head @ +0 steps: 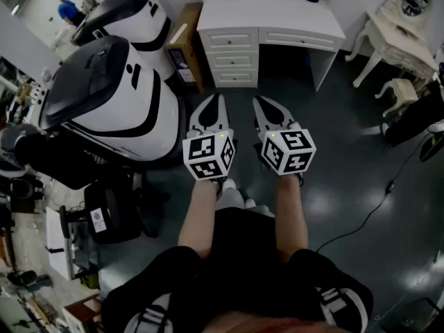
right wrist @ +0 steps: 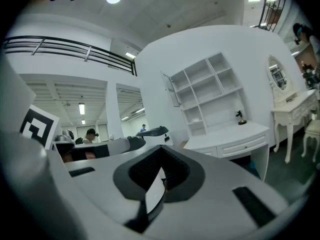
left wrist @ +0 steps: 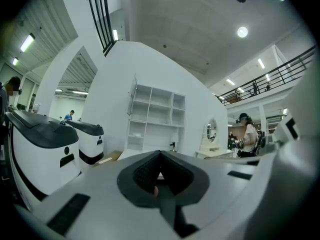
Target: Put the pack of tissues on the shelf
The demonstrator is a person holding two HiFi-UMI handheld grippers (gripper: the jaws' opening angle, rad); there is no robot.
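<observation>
No pack of tissues shows in any view. My left gripper and right gripper are held side by side at waist height over the dark floor. Both point at a white desk. Each has its jaws pressed together with nothing between them. In the left gripper view, the left gripper faces a white open shelf unit on the wall above the desk. In the right gripper view, the right gripper sees the same shelf unit, its compartments bare, over the desk.
Two large white-and-black machines stand close on the left. A wooden cabinet sits beside the desk. A white vanity table and stool are at the right. A cable trails across the floor. A person stands far right.
</observation>
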